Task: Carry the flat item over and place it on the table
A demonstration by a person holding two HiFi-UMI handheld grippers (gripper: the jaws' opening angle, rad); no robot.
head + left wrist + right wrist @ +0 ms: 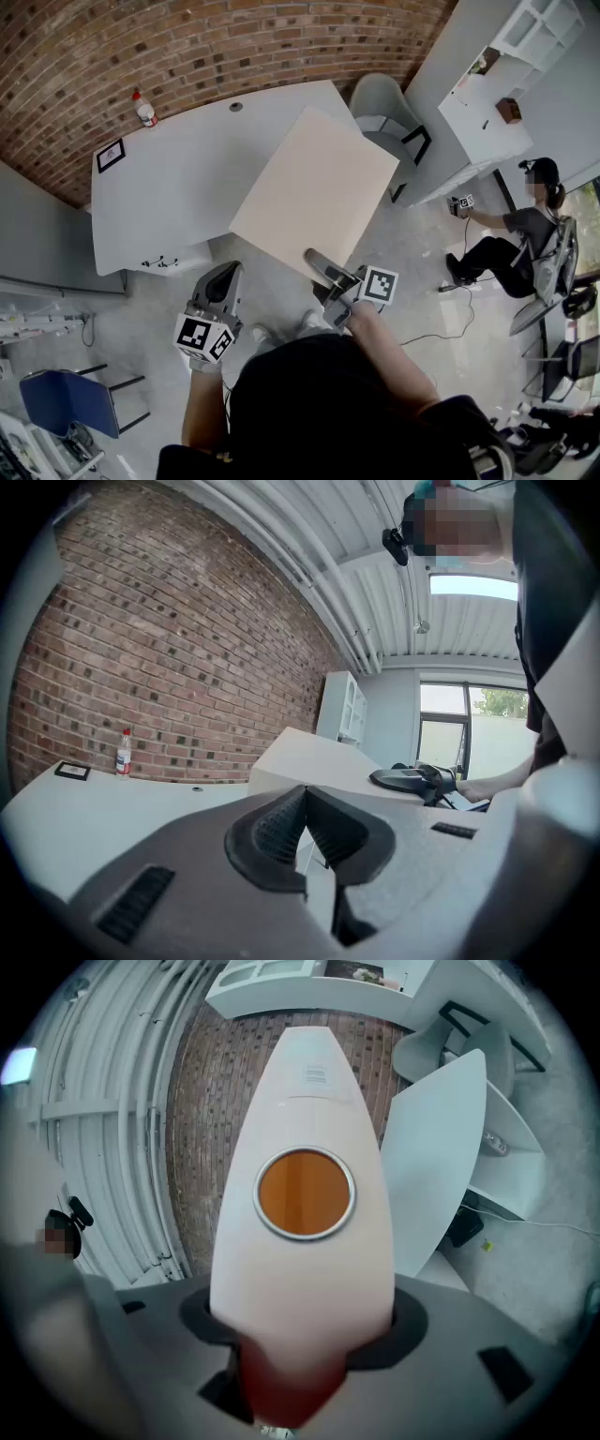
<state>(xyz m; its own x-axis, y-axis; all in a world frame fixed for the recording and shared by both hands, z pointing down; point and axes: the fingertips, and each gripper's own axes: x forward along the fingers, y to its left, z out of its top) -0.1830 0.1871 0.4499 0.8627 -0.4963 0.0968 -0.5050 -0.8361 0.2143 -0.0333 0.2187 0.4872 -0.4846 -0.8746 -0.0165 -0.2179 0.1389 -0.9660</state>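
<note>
A large flat beige board (314, 192) hangs tilted in the air, its far part over the white table (178, 178) and its near edge over the floor. My right gripper (323, 267) is shut on that near edge. In the right gripper view the board (305, 1101) rises between the jaws (305, 1330) and shows a round orange-filled ring (305, 1192). My left gripper (223, 281) hangs low to the left of the board, apart from it, shut with nothing in it (305, 832). The left gripper view shows the board (319, 761) and the right gripper (412, 780) ahead.
On the table stand a small bottle (144, 110) and a framed marker (110, 155). A grey chair (384, 103) is at the table's far right end. A seated person (511, 234) is at the right near a white shelf unit (497, 66). A blue chair (66, 398) stands lower left.
</note>
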